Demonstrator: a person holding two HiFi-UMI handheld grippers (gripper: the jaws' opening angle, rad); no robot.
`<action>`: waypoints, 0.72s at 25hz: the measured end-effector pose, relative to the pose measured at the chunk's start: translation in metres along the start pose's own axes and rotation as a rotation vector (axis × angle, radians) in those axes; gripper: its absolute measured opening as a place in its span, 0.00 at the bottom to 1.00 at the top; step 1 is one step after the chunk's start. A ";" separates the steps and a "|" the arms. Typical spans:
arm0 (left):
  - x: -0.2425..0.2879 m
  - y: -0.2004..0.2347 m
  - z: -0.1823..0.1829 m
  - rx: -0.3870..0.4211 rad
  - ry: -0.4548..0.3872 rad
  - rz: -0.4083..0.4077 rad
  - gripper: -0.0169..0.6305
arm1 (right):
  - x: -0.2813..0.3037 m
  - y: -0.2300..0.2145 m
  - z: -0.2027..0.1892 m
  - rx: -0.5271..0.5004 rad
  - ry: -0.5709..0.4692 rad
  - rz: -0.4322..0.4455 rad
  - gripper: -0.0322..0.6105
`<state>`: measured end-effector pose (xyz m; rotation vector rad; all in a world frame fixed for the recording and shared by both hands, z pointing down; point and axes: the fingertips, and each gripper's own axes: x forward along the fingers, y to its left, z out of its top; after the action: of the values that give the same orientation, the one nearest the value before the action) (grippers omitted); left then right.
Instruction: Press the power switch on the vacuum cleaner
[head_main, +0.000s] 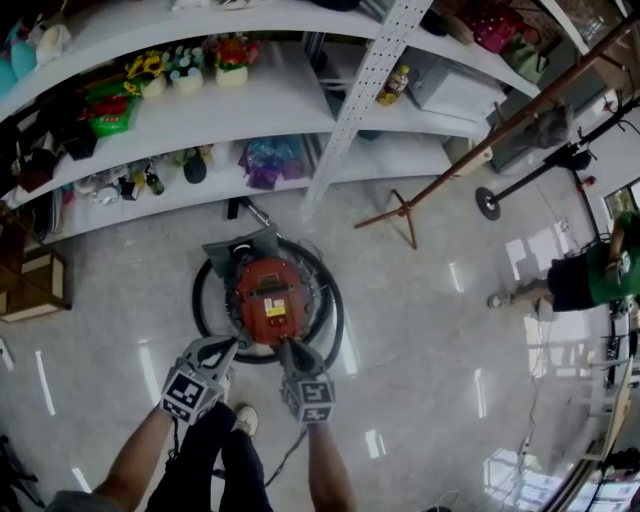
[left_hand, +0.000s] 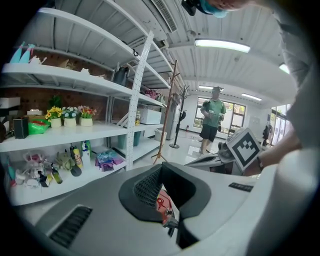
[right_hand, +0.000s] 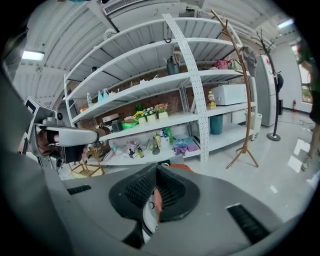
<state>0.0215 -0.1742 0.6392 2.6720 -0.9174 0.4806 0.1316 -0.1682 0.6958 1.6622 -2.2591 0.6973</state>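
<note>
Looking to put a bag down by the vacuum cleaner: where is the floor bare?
The widest bare floor lies right of the hose ringing the vacuum cleaner, below the coat rack and short of the person at the right. A narrower strip runs between hose and wooden crate. Crowded: the shelves, and around the left tongs and right tongs.

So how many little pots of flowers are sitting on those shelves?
3, in a row on one white shelf: the yellow-flowered pot, the pale-flowered pot next to it, then the red-flowered pot. Others may be hidden behind clutter elsewhere.
</note>
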 end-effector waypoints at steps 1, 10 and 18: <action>-0.002 -0.004 0.005 0.004 -0.002 -0.004 0.04 | -0.004 0.001 0.003 0.004 -0.004 -0.002 0.07; -0.026 -0.028 0.064 0.029 -0.013 -0.035 0.04 | -0.052 0.025 0.053 0.024 -0.025 -0.009 0.07; -0.049 -0.045 0.112 0.053 -0.043 -0.053 0.04 | -0.092 0.039 0.104 0.022 -0.059 -0.025 0.07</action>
<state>0.0376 -0.1540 0.5112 2.7563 -0.8542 0.4436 0.1321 -0.1365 0.5552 1.7398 -2.2745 0.6785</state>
